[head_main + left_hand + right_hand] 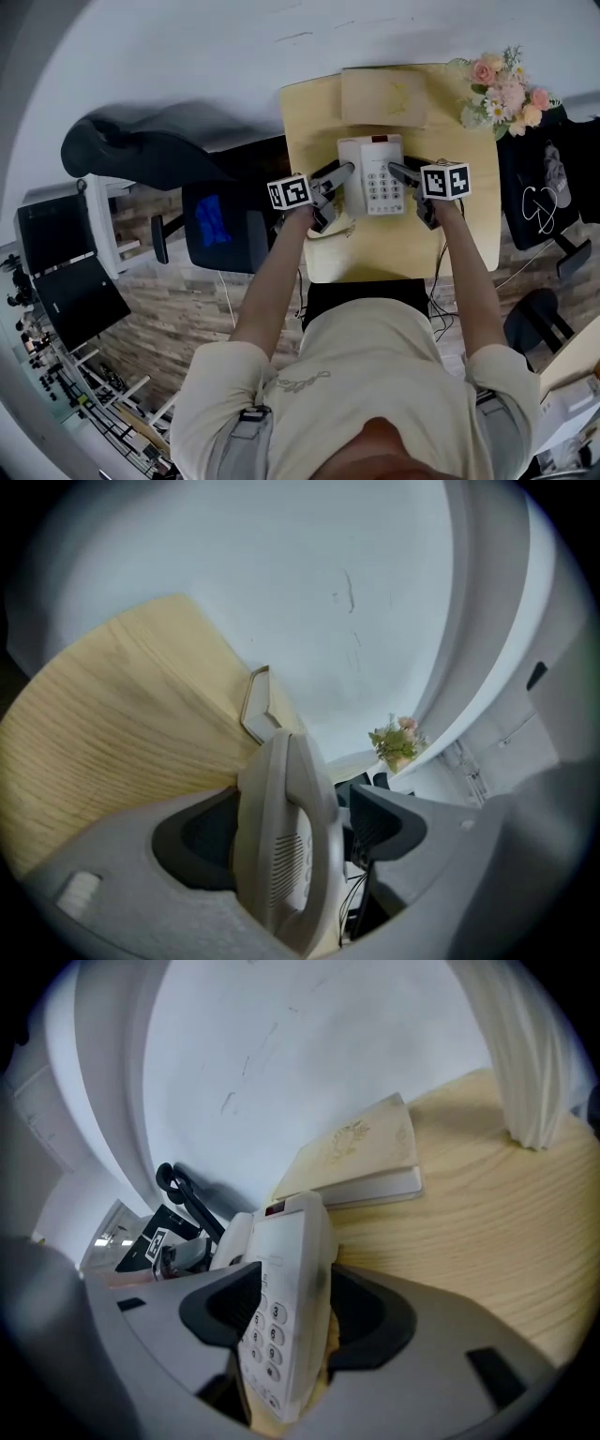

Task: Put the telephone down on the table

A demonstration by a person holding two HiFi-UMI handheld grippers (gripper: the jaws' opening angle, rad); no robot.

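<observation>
telephone [375, 173], a white desk set with its handset on the left and keypad on the right, sits level over the middle of the small pale wooden table [464, 230]. i can't tell from where i stand whether its base touches the wood. the left gripper [345, 172] comes in from the left and is closed onto the handset edge, which fills the space between its dark pads [202, 841]. the right gripper [396, 171] has the keypad edge clamped between its jaws, both pads pressed against the casing [281, 1307]. just behind the telephone lies a cream book [382, 97], and a bunch of pink and white flowers [506, 92] stands at the far right corner.
</observation>
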